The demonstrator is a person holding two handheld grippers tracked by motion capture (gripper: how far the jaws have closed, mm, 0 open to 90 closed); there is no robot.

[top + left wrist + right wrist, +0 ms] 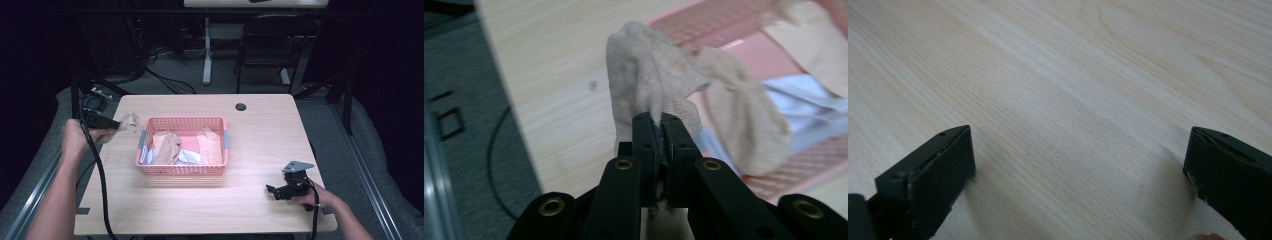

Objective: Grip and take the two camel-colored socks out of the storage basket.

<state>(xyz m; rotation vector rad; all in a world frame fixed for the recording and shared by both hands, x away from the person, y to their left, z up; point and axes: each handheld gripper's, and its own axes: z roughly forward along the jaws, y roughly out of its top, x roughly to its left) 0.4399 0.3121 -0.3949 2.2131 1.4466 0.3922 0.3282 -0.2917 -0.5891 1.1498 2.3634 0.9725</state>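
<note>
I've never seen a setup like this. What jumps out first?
A pink basket of crumpled cloths sits mid-table. Just left of it, the left tool pinches a beige cloth in the air. Near the table's right front corner, the right tool rests open on bare wood.

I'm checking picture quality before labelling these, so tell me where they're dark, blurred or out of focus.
High view: the room around the light wooden table is near black, and the pink plastic basket is softly lit. Left gripper view: the beige knitted cloth is sharp at the clamped black jaws, the basket behind it soft. Right gripper view: the open black jaws look blurred, the wood grain sharper farther off.
</note>
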